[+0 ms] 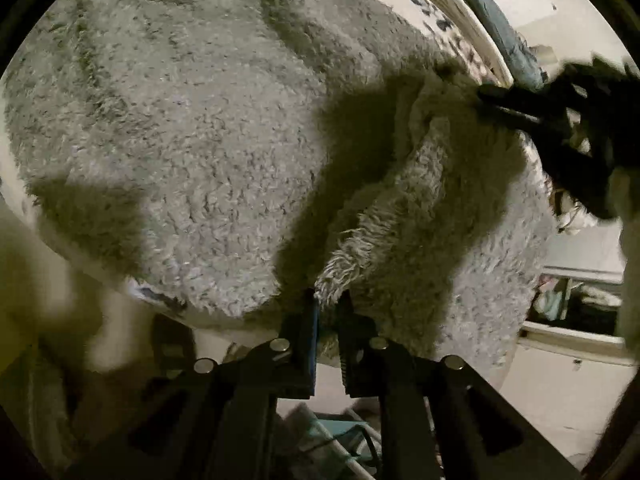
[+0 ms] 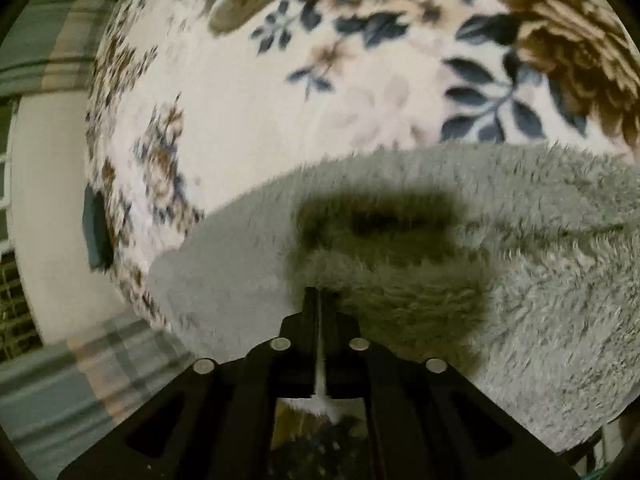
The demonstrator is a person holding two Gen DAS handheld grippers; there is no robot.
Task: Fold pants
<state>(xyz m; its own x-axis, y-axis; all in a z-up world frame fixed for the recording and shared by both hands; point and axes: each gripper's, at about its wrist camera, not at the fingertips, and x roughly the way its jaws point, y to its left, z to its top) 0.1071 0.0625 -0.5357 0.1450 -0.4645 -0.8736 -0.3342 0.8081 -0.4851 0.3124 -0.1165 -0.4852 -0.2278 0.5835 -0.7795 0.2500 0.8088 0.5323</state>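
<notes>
Cream floral blanket (image 2: 248,120), printed with blue leaves and brown blooms, covers the bed that serves as the work surface, with a plaid cloth (image 2: 60,368) and pale floor showing past its edge. On it lie the fluffy grey fleece pants (image 1: 192,152), spread wide in the left wrist view. Left gripper (image 1: 329,300) has its black fingers drawn close on a raised ridge of that fleece, pinching an edge lifted off the layer below. Right gripper (image 2: 320,294) is pressed almost together, a thin strip of grey pile caught between its fingers and a tuft poking out behind them; in the left view the same tool (image 1: 520,108) shows at the far end of the lifted ridge, blurred. Both tools thus hold one edge of the garment, well apart along it. Judging from this, a fold is underway: the edge is gathered and raised but not yet laid over the rest. How many folds lie beneath I cannot tell; the pants look broad and loosely flat, so carrying the edge across, releasing and smoothing seem left.
</notes>
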